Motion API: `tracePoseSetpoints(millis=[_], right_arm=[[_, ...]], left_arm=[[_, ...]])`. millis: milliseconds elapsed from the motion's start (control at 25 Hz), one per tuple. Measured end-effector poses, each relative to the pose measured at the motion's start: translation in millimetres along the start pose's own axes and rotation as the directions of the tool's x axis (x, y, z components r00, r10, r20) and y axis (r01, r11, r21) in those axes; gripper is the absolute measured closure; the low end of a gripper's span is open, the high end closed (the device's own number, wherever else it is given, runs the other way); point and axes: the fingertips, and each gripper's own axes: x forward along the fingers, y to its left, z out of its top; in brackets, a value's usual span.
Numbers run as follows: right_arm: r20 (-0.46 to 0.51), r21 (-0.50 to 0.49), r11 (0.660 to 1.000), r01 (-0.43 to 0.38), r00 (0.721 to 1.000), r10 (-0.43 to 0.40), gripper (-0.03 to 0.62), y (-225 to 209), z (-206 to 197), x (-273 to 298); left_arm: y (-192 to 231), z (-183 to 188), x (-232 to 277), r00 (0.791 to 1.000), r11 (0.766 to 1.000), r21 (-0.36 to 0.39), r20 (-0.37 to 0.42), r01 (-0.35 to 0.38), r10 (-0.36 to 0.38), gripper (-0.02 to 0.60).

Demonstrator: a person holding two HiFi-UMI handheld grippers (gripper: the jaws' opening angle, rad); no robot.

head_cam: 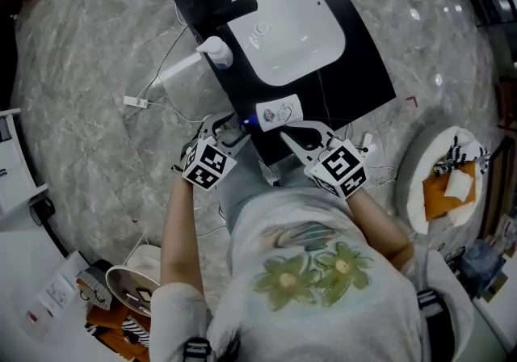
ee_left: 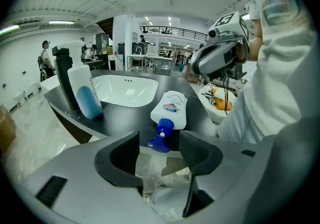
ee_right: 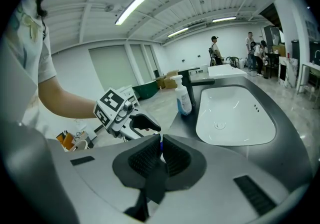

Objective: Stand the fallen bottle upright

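A white bottle with a blue spray cap lies on its side on the black counter, near the front edge. In the left gripper view the bottle points its blue cap toward me, just beyond the fingertips. My left gripper is open, with nothing pressed between the pads. My right gripper hovers at the bottle's other side with its jaws nearly together and nothing held; a sliver of blue shows through the narrow gap.
A white sink with a black faucet fills the counter's middle. An upright soap dispenser stands left of the sink. Cables trail on the marble floor. A white tub with orange cloth sits at right.
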Motion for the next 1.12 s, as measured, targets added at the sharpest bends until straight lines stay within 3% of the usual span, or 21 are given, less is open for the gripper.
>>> tracePoseSetpoints(millis=[280,560,720,1120], right_arm=[[-0.009,0.014,1.0,0.003,1.0,-0.003,0.549,-2.5,0.8,7.5],[-0.033,0.014,1.0,-0.002,0.999,0.003,0.549,-4.5,-8.6,7.6],[-0.038,0.016,1.0,0.005,0.999,-0.005,0.549,-7.3,-10.5,4.6],[-0.053,0.01,1.0,0.011,0.999,-0.01,0.549,-7.8,-19.0,2.5]], left_arm=[[-4.5,-11.4,9.3,0.994,0.995,0.042,-0.056,0.092,-0.089,0.333],[-0.1,-16.9,18.7,0.995,0.996,0.045,-0.064,0.077,-0.074,0.339],[3.5,-18.5,19.7,0.996,0.997,0.049,-0.07,0.06,-0.056,0.403],[3.1,-17.8,19.7,0.996,0.998,0.05,-0.079,0.04,-0.036,0.407]])
